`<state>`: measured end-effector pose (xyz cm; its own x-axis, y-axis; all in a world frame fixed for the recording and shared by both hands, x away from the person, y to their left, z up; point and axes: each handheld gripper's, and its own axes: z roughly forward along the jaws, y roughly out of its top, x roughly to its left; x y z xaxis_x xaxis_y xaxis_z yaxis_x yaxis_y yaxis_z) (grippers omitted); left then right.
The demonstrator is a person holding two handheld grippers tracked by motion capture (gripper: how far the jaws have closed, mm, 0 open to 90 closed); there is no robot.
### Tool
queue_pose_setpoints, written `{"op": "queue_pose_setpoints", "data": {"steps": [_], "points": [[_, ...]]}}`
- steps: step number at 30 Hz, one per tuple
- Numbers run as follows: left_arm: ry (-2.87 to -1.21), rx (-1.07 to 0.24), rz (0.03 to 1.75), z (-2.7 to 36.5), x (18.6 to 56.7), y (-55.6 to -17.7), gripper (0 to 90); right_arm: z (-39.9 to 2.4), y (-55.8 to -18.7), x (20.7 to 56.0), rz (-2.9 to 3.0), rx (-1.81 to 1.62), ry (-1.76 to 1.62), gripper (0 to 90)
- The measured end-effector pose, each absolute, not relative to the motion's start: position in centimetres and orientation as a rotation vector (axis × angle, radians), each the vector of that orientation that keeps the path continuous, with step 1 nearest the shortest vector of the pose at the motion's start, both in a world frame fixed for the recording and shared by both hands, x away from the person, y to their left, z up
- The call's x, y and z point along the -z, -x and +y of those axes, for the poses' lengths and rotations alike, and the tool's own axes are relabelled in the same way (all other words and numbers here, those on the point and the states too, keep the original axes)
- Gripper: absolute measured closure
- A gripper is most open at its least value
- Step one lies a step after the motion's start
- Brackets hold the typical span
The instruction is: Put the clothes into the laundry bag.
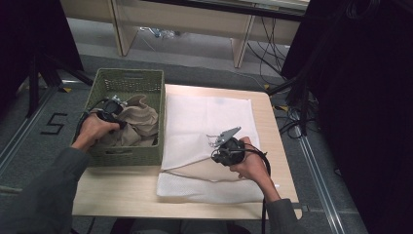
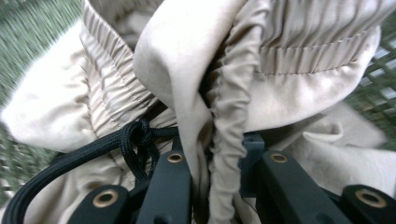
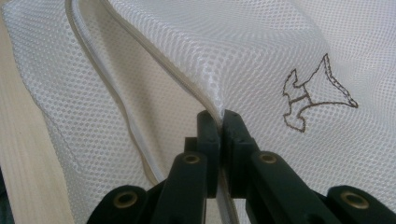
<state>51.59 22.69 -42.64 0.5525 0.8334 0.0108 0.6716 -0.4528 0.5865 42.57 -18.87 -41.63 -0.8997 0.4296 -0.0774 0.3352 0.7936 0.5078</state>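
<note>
A beige garment (image 1: 141, 122) lies bunched in a green plastic basket (image 1: 129, 73) at the table's left. My left gripper (image 1: 114, 105) is down in the basket, shut on a gathered fold of that garment (image 2: 187, 56); in the left gripper view the fold runs between the jaws of the left gripper (image 2: 212, 154), beside a knotted black drawstring (image 2: 135, 140). A white mesh laundry bag (image 1: 209, 122) lies spread over the table's middle. My right gripper (image 1: 216, 144) is shut on its lifted upper layer; in the right gripper view the right gripper (image 3: 219, 126) pinches the mesh bag (image 3: 233, 56) near its zipped edge (image 3: 116, 102).
The wooden table (image 1: 122, 195) shows bare along its front and right edges. A small brown embroidered outline (image 3: 313, 95) marks the bag. Beyond the table stand a desk's legs (image 1: 238, 48) and trailing cables on the floor.
</note>
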Motion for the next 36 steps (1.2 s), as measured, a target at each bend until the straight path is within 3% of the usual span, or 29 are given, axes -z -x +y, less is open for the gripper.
{"op": "queue_pose_setpoints", "data": {"steps": [8,26,36], "points": [[-2.107,-0.363,1.167,23.8,38.7,-50.3,79.1,-18.9,-42.7,41.6,2.797,-0.743,-0.595,88.0],[-1.942,-0.274,0.991,24.7,31.7,-44.7,79.4,-18.9,-42.7,41.2,2.782,-0.763,-0.595,88.0],[-1.951,-0.219,0.875,23.7,28.7,-41.3,79.4,-19.1,-42.6,41.0,2.773,-0.770,-0.624,88.0]]}}
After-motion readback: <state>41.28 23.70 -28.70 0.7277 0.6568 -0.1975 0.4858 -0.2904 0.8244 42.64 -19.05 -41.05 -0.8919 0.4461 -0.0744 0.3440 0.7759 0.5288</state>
